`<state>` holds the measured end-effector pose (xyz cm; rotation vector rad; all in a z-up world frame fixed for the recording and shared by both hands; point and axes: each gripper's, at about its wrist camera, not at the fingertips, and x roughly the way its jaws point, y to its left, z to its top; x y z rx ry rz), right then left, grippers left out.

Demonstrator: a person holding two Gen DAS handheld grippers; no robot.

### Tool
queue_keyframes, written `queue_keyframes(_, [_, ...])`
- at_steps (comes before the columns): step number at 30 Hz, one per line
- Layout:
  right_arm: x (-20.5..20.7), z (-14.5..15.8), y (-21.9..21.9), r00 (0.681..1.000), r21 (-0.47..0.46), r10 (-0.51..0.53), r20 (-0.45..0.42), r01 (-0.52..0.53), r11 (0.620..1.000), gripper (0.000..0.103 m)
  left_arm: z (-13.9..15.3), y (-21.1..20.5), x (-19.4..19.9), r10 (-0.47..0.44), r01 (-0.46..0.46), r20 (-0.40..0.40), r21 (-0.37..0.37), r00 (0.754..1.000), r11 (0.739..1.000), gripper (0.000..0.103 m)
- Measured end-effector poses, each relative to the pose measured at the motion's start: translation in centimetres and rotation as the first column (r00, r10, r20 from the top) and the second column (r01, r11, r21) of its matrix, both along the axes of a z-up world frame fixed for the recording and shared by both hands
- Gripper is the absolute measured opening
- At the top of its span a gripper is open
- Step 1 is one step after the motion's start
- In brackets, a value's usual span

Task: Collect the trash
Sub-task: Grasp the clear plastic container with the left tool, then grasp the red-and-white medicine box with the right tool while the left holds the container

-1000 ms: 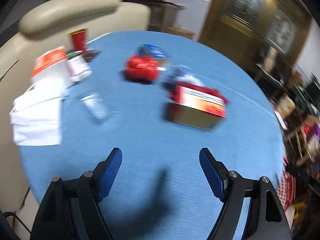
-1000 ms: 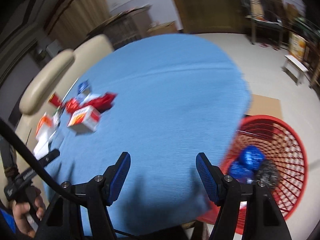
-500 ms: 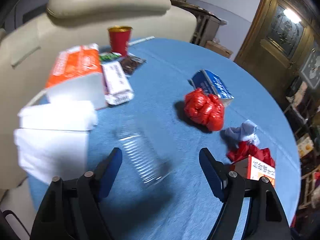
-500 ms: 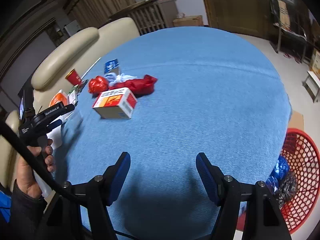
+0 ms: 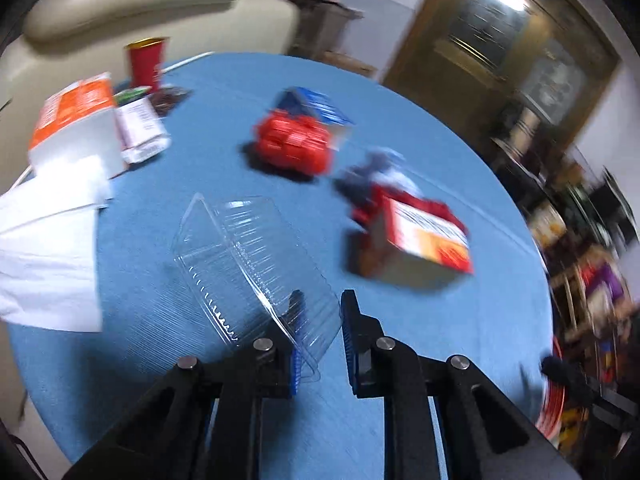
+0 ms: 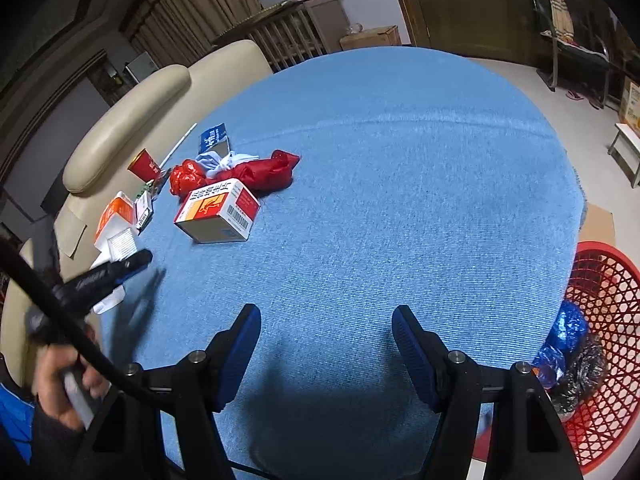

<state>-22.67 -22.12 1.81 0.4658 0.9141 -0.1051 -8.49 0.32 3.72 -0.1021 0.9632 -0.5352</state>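
Observation:
My left gripper (image 5: 320,336) is shut on the near edge of a clear plastic clamshell container (image 5: 244,256), tilted up over the blue table (image 5: 460,320). Beyond it lie a crumpled red bag (image 5: 294,146), a blue carton (image 5: 316,106), a grey-white rag (image 5: 380,172) and a red and orange box (image 5: 420,240). My right gripper (image 6: 326,344) is open and empty over the table's near side. The right wrist view shows the box (image 6: 218,210), the red bag (image 6: 186,176) and the left gripper (image 6: 100,276) at the left.
A red mesh basket (image 6: 600,344) holding blue and dark trash stands on the floor at the right of the table. A red cup (image 5: 146,62), an orange and white pack (image 5: 76,120), white napkins (image 5: 48,248) and a cream chair (image 5: 132,4) are at the left.
My left gripper has closed from wide open onto the clear container and lifted its edge. The right gripper has stayed open and shifted slightly.

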Motion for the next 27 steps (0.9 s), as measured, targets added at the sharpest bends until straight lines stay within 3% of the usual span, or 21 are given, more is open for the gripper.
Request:
queue_keyframes(3, [0.5,-0.2,0.2,1.000,0.002,0.008,-0.006,-0.008,1.000,0.072,-0.2,-1.2,-0.8,-0.074,0.074,0.015,0.031,0.997,0.997,0.020])
queue_keyframes(5, [0.9,-0.1,0.4,1.000,-0.002,0.012,-0.010,-0.012,1.000,0.072,-0.3,-1.5,-1.0,-0.092,0.091,0.022,0.048,0.995,0.995,0.027])
queue_keyframes(7, [1.6,0.2,0.6,1.000,-0.009,0.016,-0.007,-0.016,1.000,0.079,-0.1,-1.5,-1.2,-0.067,0.064,0.032,0.084,0.997,0.994,0.073])
queue_keyframes(8, [1.8,0.3,0.7,1.000,-0.013,0.017,-0.004,-0.017,1.000,0.080,0.0,-1.3,-1.3,-0.050,0.046,0.046,0.091,0.998,0.995,0.077])
queue_keyframes(19, [9.0,1.5,5.9,0.991,-0.021,0.133,0.011,-0.132,0.991,0.084,0.9,4.4,-3.3,0.069,-0.078,0.116,0.078,0.991,0.994,0.077])
queue_keyframes(24, [12.5,1.4,8.7,0.992,-0.035,0.124,0.002,-0.124,0.992,0.084,0.7,5.9,-2.1,0.093,-0.099,0.113,0.049,0.989,0.994,0.077])
queue_keyframes(26, [13.6,1.4,9.7,0.994,-0.071,0.111,0.003,-0.111,0.991,0.089,0.7,6.5,-2.0,0.099,-0.103,0.110,0.038,0.989,0.994,0.077])
queue_keyframes(27, [14.1,1.5,10.2,0.995,-0.101,0.096,0.004,-0.095,0.990,0.096,0.7,6.8,-2.1,0.100,-0.104,0.109,0.033,0.989,0.994,0.077])
